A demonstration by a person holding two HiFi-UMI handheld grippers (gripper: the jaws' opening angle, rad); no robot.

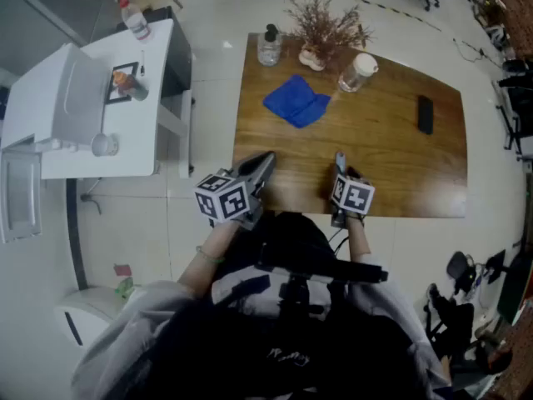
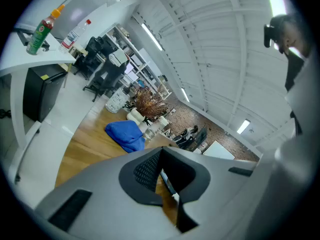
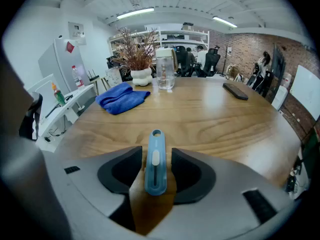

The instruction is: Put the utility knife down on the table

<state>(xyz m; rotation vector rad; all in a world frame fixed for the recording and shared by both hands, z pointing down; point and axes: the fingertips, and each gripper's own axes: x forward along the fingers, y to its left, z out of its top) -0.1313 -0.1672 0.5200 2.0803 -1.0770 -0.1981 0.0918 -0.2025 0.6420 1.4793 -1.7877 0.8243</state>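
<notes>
The light blue utility knife [image 3: 155,164] lies lengthwise between the jaws of my right gripper [image 3: 156,156], its ringed end pointing away from me over the wooden table [image 3: 210,124]. A thin strip of wood shows on each side of it, so the pads are not pressing on it and the gripper is open. In the head view the right gripper [image 1: 340,163] sits at the table's near edge [image 1: 391,211]. My left gripper [image 1: 265,162] hovers at the same edge further left, its fingertips together and nothing between them [image 2: 161,153].
A blue cloth [image 1: 296,100] lies at the far middle of the table, with a pump bottle [image 1: 269,47], a dried plant in a vase [image 1: 321,32] and a clear jar [image 1: 356,72] behind it. A flat black device [image 1: 425,113] lies far right. A white desk [image 1: 92,98] stands left.
</notes>
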